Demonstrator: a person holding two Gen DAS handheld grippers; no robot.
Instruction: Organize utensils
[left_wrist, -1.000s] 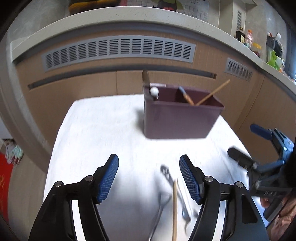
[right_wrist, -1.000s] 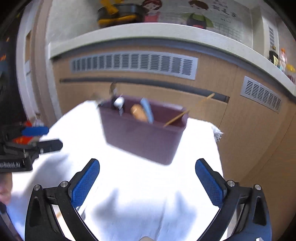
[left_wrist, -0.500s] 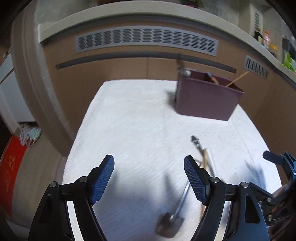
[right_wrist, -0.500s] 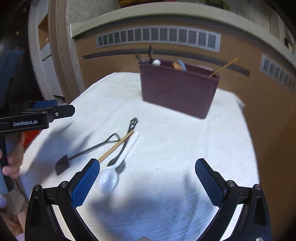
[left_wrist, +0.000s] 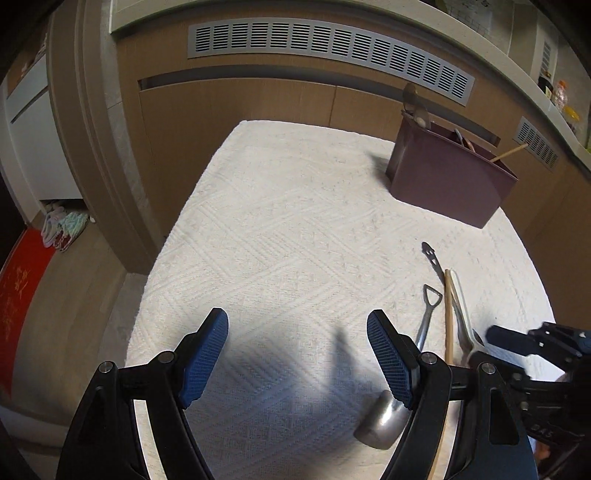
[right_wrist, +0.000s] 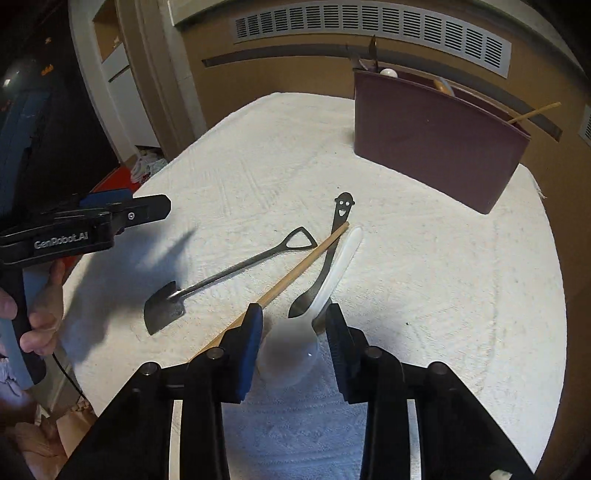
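A maroon utensil box (right_wrist: 436, 136) stands at the far side of the white cloth and holds several utensils; it also shows in the left wrist view (left_wrist: 448, 181). Loose on the cloth lie a shovel-shaped metal spoon (right_wrist: 221, 277), a wooden chopstick (right_wrist: 291, 280), a dark smiley-handled spoon (right_wrist: 332, 247) and a white plastic spoon (right_wrist: 332, 280). My right gripper (right_wrist: 293, 328) is partly closed around the white spoon's bowl (right_wrist: 290, 356), its pads close to the bowl but not clearly touching it. My left gripper (left_wrist: 297, 362) is open and empty above the cloth, left of the utensils (left_wrist: 447, 314).
The table with the white cloth (left_wrist: 295, 229) stands against wooden cabinets with vent grilles (left_wrist: 325, 40). Floor and a red mat (left_wrist: 18, 295) lie to the left. The left gripper body and hand (right_wrist: 74, 229) hang at the left in the right wrist view.
Both grippers have pulled back from the box toward the near side. The right gripper has come down over the white spoon and narrowed its jaws from wide open.
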